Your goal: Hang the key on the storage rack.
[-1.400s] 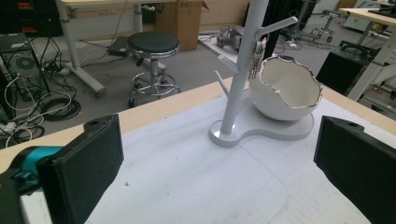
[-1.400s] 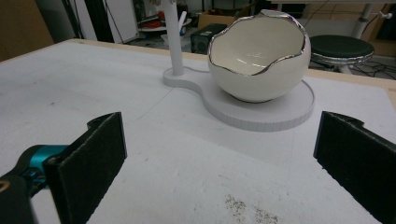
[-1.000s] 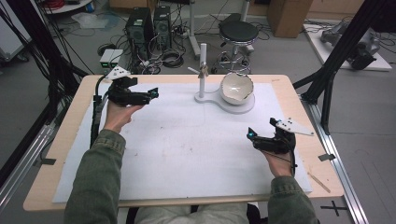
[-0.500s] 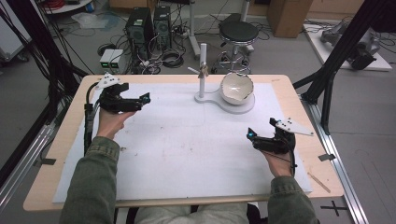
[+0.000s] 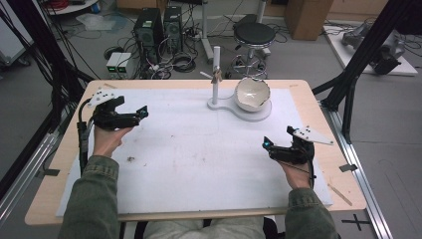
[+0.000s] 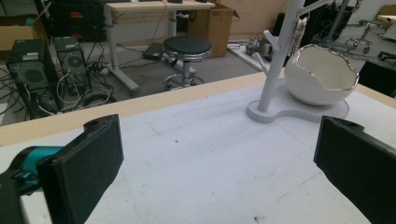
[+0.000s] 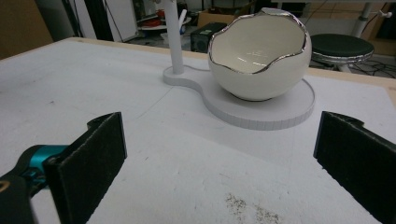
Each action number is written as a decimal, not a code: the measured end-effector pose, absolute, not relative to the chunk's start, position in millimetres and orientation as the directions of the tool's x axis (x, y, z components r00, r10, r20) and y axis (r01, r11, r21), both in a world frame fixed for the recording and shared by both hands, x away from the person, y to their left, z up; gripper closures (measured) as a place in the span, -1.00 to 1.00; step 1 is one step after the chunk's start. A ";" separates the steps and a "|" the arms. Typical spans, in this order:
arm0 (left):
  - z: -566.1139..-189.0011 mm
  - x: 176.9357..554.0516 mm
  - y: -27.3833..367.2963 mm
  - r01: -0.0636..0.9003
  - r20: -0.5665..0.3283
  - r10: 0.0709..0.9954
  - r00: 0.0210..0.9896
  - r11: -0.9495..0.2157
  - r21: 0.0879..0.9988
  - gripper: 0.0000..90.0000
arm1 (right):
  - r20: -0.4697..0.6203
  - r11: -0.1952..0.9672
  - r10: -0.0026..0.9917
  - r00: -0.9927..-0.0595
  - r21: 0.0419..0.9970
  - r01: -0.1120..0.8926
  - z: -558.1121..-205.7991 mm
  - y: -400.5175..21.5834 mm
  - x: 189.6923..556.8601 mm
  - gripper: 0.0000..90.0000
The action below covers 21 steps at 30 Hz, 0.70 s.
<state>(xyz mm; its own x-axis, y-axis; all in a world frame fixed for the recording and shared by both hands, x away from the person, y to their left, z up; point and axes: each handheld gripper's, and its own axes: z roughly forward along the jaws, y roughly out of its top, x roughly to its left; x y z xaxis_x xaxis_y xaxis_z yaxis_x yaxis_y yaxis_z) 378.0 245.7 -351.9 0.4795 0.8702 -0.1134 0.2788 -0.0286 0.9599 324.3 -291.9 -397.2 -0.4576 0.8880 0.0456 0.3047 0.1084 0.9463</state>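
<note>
A white eggshell-shaped bowl (image 5: 252,94) with a silver rim sits on a white stand base (image 5: 259,114) at the back middle of the table. On the same base rises a white branched post (image 5: 216,74), and a small chain-like item (image 6: 303,25) hangs from one branch. My left gripper (image 5: 142,112) is at the table's left, open, with nothing between its jaws, pointing right toward the stand. My right gripper (image 5: 266,144) is at the right front, open and empty, with the bowl (image 7: 259,53) ahead of it. The left gripper view has the bowl (image 6: 322,72) and post (image 6: 280,51) at its far right.
A white mat (image 5: 199,159) covers most of the wooden table (image 5: 64,149). Dark specks (image 5: 132,159) lie on the mat near the left forearm, and more specks (image 7: 243,205) lie before the right gripper. Black frame struts (image 5: 348,84) stand at both sides, and a stool (image 5: 254,35) stands behind.
My left gripper has moved left and nearer the person, away from the stand. The right gripper, bowl and stand have stayed put.
</note>
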 end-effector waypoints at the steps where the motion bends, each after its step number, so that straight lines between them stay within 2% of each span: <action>1: -352.6 376.8 247.7 0.275 -0.115 0.873 0.474 -0.022 0.961 -0.96 | 0.045 0.109 0.888 -0.457 0.946 0.304 -397.2 -291.9 324.4 -0.97; 21: -369.5 353.2 285.4 0.256 -0.136 0.910 0.392 0.034 0.966 -0.96 | 0.050 0.099 0.893 -0.447 0.948 0.304 -396.8 -294.9 323.1 -0.97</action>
